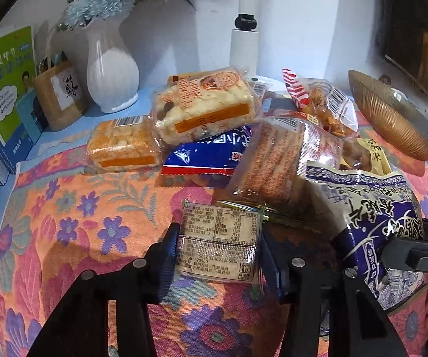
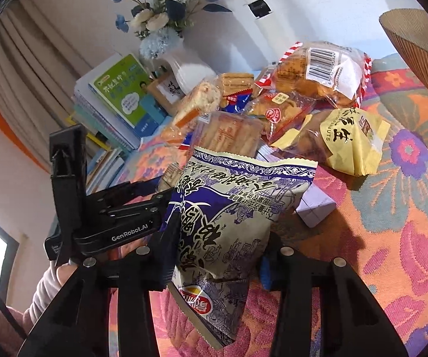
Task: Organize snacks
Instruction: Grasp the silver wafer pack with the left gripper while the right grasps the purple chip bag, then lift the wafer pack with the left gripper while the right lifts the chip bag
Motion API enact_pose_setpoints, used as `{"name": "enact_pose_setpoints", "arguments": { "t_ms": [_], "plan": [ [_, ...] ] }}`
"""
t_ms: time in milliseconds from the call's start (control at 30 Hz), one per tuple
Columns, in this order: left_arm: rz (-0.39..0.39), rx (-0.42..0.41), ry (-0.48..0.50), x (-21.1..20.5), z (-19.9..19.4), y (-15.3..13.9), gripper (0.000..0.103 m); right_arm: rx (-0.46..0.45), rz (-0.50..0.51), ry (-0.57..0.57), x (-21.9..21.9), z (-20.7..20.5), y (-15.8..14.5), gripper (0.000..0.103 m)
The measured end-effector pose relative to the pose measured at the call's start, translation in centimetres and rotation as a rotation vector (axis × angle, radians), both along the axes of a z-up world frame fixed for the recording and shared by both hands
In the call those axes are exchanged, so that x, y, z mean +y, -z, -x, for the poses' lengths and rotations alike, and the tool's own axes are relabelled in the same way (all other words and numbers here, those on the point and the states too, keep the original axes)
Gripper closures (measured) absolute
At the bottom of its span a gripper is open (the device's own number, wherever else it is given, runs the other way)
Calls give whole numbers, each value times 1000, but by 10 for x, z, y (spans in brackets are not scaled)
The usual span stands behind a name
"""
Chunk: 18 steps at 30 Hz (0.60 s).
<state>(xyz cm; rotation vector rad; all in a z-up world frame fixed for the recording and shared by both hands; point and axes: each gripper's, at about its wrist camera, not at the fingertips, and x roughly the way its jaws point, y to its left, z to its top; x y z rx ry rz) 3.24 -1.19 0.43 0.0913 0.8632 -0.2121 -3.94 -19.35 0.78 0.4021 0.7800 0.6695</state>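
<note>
The left gripper (image 1: 217, 255) has its black fingers (image 1: 166, 255) clamped on a small flat clear-wrapped snack packet with a printed nutrition label (image 1: 220, 238), which sits at the near edge of the snack pile on the floral orange and pink cloth (image 1: 65, 208) covering the worktop. The right gripper (image 2: 220, 255) has its fingers (image 2: 169, 253) pressed against the sides of a puffy blue and cream snack bag with printed characters (image 2: 232, 214), held upright just right of the small packet. Beyond them lie a yellow nut bag (image 2: 351, 142), a red-striped clear bag of fried snacks (image 2: 321, 68), and two clear-wrapped orange-banded puffed rice cakes (image 1: 205, 104). A ribbed gold bowl (image 1: 392, 119) stands at the far right, and a white vase with blue flowers (image 1: 109, 68) at the far left.
</note>
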Motion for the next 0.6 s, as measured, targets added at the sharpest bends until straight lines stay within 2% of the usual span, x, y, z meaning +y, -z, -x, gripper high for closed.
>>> {"name": "enact_pose_setpoints", "arguments": {
  "t_ms": [300, 600],
  "plan": [
    [8, -1, -26, 7, 4, 1, 54, -22, -45, -10, -5, 3, -1, 61],
    [45, -27, -68, 18, 6, -4, 54, -88, -100, -7, -11, 11, -7, 61]
  ]
}}
